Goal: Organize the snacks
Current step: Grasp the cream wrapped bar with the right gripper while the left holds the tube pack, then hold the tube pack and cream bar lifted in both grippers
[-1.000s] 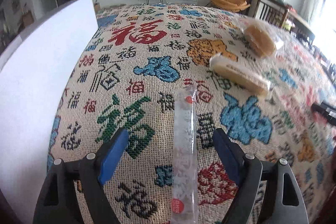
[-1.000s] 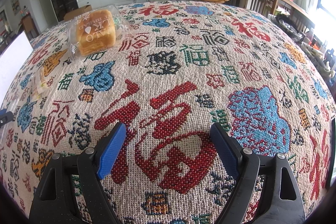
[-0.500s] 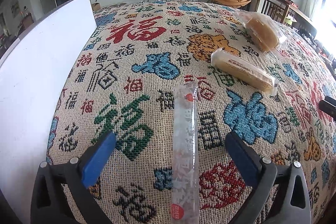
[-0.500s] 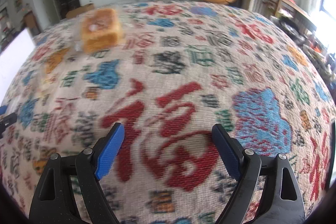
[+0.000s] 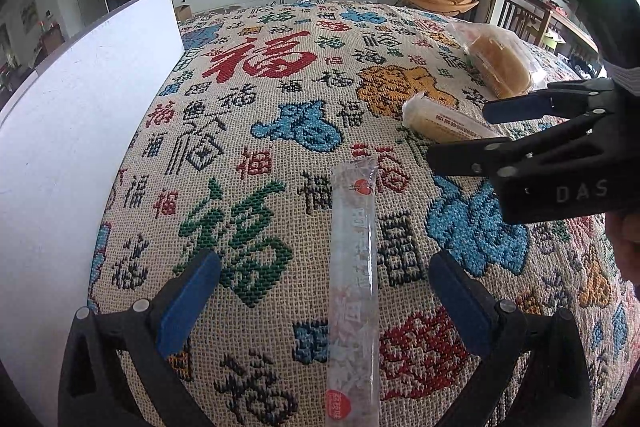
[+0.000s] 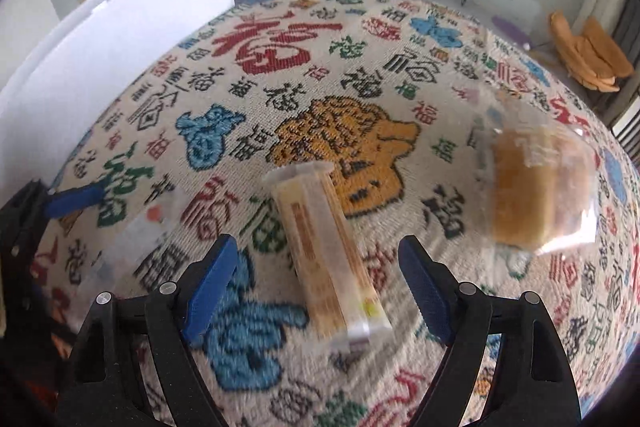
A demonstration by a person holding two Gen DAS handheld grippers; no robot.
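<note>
A long clear snack packet (image 5: pixel 354 291) lies on the patterned cloth between the open fingers of my left gripper (image 5: pixel 324 301). A tan wafer bar in clear wrap (image 6: pixel 328 251) lies between the open fingers of my right gripper (image 6: pixel 320 281), its near end level with the fingertips; it also shows in the left wrist view (image 5: pixel 444 125). A bagged bread loaf (image 6: pixel 532 191) lies to the bar's right, and shows far right in the left wrist view (image 5: pixel 500 65). The right gripper (image 5: pixel 468 131) shows in the left wrist view above the bar. Neither gripper holds anything.
A white box wall (image 5: pixel 80 115) stands along the left side of the table; it also shows in the right wrist view (image 6: pixel 104 39). The patterned tablecloth (image 5: pixel 280 87) covers the whole table. Chairs and a TV cabinet stand beyond the far edge.
My right gripper has swung left across the table and now sits over the wafer bar. My left gripper has pulled back slightly and opened wider around the clear packet.
</note>
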